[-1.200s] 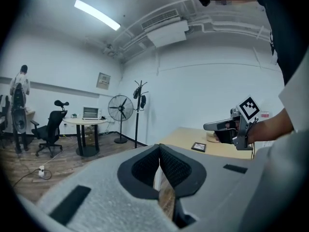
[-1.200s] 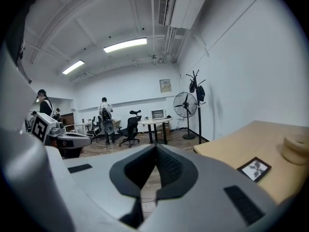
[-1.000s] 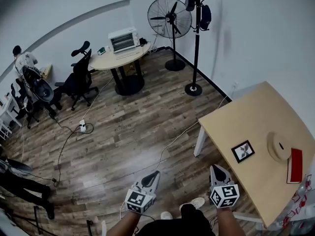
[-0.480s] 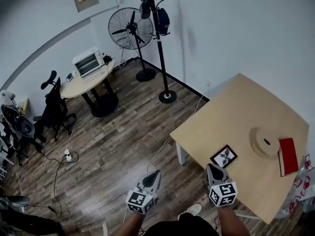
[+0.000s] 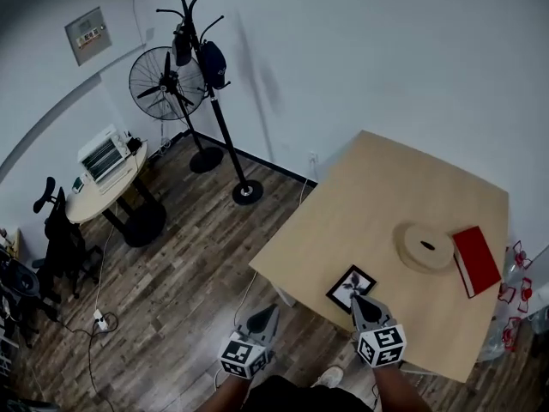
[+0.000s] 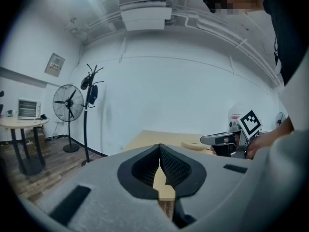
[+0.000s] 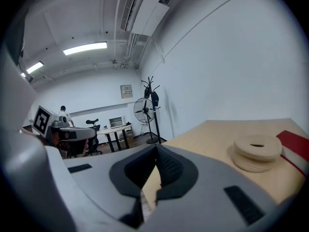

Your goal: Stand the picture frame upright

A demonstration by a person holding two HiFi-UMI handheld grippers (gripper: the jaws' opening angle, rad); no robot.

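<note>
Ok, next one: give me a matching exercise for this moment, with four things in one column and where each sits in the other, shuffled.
Things:
1. picture frame
2. red book
3. round wooden disc
4. fan

Places:
a. on the floor by the wall, next to the coat stand
b. flat on the table, just ahead of the right tongs
c. by the table's right-hand edge in the head view
d. on the table between the frame and the book

Pairs: 1-b, 2-c, 3-d, 4-a.
</note>
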